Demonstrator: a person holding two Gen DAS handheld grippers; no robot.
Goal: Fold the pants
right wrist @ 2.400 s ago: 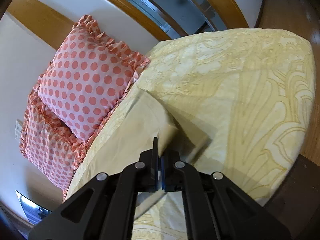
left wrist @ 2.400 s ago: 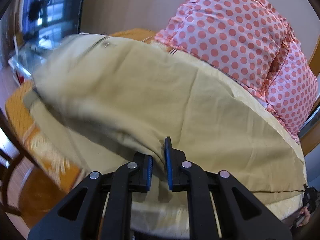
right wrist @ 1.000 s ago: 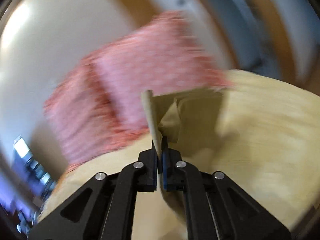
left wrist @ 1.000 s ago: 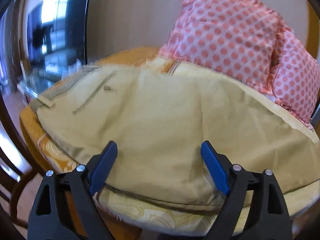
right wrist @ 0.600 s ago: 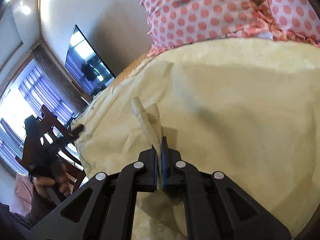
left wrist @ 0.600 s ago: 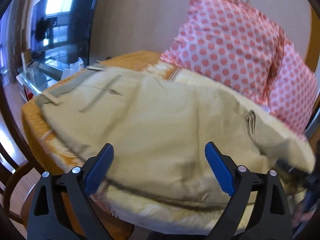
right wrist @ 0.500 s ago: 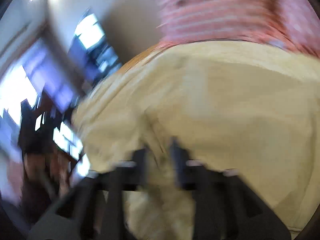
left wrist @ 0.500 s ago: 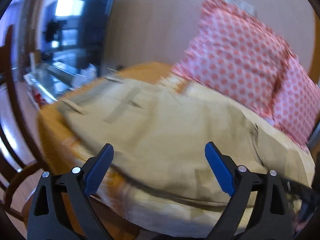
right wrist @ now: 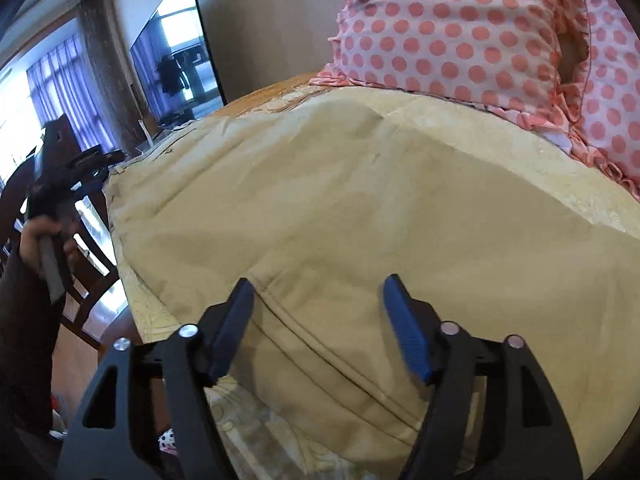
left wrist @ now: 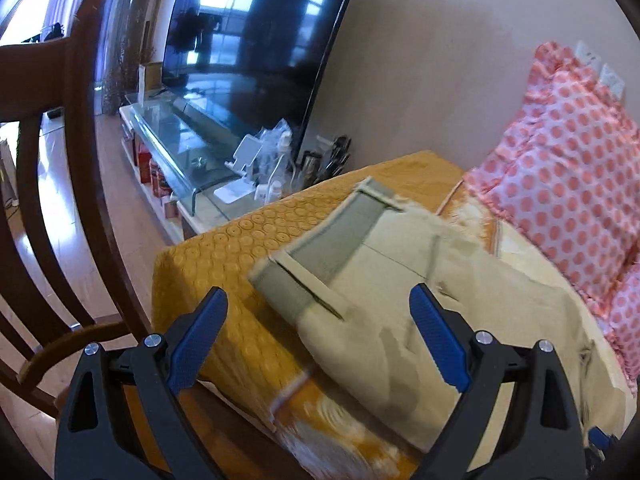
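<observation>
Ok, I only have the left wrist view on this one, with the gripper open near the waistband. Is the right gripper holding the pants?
Observer: No. The right gripper is open, with a seamed edge of the pants lying between its fingers.
Operator: Is that end lying flat?
Observer: Mostly. It spreads over the bedspread with a few soft creases.
Operator: Can you see my gripper from there?
Observer: Yes. The left gripper is at the far left, held in a hand, off the pants.

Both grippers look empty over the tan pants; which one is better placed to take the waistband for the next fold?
Probably the left gripper. Its jaws are open with the waistband of the pants lying just ahead between them. The right gripper, also open, hovers over a hem seam far from the waistband.
</observation>
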